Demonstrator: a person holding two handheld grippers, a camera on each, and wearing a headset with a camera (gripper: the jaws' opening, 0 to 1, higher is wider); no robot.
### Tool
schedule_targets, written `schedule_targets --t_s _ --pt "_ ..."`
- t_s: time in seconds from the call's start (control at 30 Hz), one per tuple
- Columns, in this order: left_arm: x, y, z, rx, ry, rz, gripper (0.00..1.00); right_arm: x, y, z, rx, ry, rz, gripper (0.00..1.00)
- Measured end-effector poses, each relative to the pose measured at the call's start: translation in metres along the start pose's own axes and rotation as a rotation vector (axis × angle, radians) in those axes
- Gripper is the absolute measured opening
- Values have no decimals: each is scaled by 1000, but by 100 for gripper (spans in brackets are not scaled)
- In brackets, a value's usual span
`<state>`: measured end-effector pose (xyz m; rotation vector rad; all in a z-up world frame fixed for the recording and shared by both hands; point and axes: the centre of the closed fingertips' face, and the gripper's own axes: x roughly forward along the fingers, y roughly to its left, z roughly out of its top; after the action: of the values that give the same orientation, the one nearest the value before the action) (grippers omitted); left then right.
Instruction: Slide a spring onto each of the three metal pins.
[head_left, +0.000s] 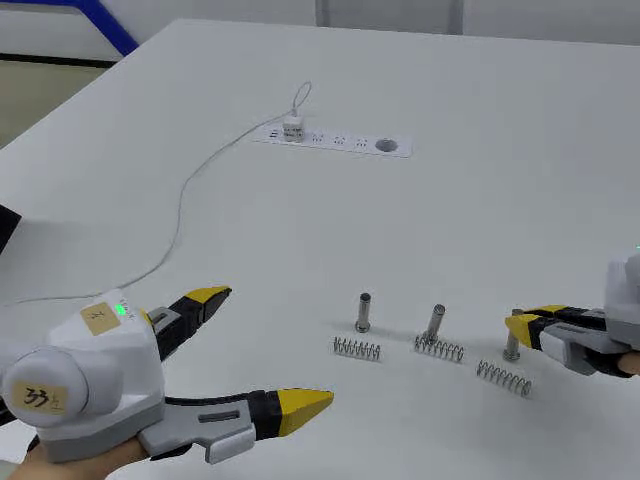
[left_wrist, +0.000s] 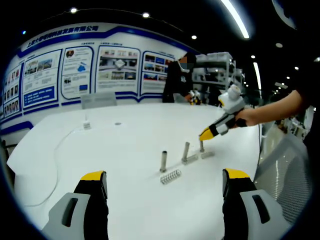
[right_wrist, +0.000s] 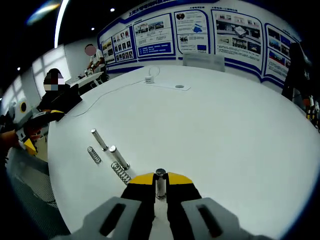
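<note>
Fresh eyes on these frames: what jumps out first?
Three metal pins stand in a row on the white table, a spring lying by each. The right gripper is closed on the rightmost pin, while the left gripper hangs wide open at lower left.

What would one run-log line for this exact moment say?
left gripper: open, empty | right gripper: shut on right pin | springs: all three lying on table, none threaded

- Bare table lies open ahead of the left gripper's spread jaws.
- Farther out, pins and loose springs stand in the way.
- One pin fills the right gripper's closed jaws.
</note>
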<state>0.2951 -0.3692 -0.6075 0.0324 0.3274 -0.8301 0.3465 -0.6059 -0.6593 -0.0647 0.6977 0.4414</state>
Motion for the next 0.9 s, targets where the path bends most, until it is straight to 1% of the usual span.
schedule_targets --t_s 0.13,0.3,0.4,0.57,0.7,0.83,0.9 --pt "0 0 -2 2 8 -3 97 1 -1 -1 -8 -3 -2 8" --pt "0 -1 -1 4 8 -3 97 0 -1 -4 -61 8 -9 8" --pt "0 -1 -1 3 9 -3 97 -2 0 -5 -75 12 -8 8" --pt "1 -2 -3 8 17 -7 97 -4 -4 -7 -57 6 -6 8" --pt "1 -3 -4 10 21 -9 97 -5 -2 -7 -61 4 -1 8" --pt "1 -3 -3 9 19 -9 97 -5 1 -6 -88 7 7 8" --pt "1 -3 -3 8 17 -8 97 -5 0 -6 -100 10 7 9"
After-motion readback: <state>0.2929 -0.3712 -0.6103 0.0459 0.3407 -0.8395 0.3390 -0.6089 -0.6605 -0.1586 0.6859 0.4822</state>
